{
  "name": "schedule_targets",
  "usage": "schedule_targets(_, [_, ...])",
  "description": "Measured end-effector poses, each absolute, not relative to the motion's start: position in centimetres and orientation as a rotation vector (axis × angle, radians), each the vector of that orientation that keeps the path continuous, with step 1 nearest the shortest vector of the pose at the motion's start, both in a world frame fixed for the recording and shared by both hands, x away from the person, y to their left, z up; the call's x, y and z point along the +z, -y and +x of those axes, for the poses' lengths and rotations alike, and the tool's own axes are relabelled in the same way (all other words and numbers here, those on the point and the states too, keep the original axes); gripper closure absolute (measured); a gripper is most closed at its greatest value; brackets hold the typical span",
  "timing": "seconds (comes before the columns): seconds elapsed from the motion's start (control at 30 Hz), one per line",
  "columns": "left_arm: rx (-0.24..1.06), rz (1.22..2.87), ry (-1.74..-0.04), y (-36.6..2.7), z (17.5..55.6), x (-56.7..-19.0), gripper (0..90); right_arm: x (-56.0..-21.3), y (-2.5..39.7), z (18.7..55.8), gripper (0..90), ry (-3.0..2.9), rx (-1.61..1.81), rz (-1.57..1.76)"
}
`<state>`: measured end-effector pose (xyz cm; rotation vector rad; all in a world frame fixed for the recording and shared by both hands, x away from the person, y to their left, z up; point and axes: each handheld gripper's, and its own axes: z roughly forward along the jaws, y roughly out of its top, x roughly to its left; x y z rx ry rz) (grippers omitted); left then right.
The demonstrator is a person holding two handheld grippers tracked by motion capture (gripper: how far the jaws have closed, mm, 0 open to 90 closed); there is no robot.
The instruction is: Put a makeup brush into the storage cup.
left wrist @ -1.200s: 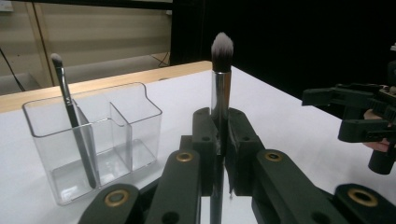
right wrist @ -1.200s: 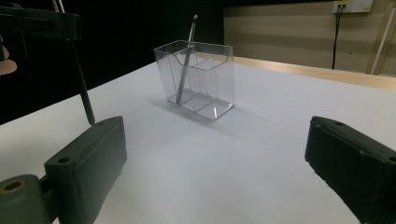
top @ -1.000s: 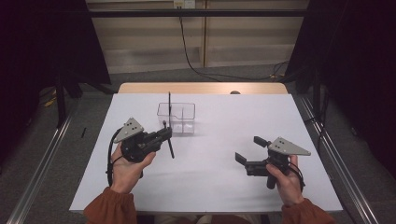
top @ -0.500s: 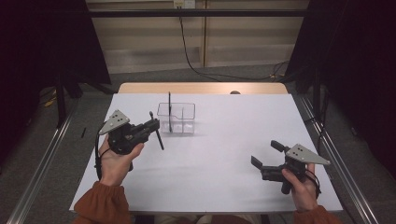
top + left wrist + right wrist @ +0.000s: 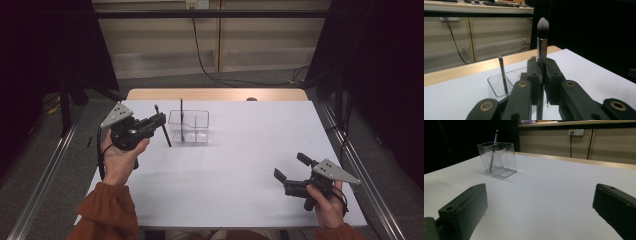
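Covering most of a pale wooden table [image 5: 215, 94], a white sheet [image 5: 240, 165] forms the work surface, with a beige panelled wall, a trailing black cable [image 5: 200, 50] and dark curtains behind. The left gripper [image 5: 159, 120], held above the sheet's left edge just beside a clear two-compartment organiser [image 5: 190, 127], has its jaws clamped on the metal ferrule of a makeup brush [image 5: 542, 37], bristles up. The right gripper [image 5: 290, 167] hangs over the near right corner, jaws spread wide and empty, while a thinner brush [image 5: 493, 147] stands tilted inside the organiser.
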<state>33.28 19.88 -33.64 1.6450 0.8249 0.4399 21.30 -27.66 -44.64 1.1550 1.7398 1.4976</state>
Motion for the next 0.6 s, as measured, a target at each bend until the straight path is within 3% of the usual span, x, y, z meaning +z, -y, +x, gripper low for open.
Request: schedule_targets(0.6, [0.481, 1.614, -0.813, -19.0, 36.0, -31.5, 83.8, -44.6, 27.4, 21.4, 0.0, -1.762, 1.511, 1.119])
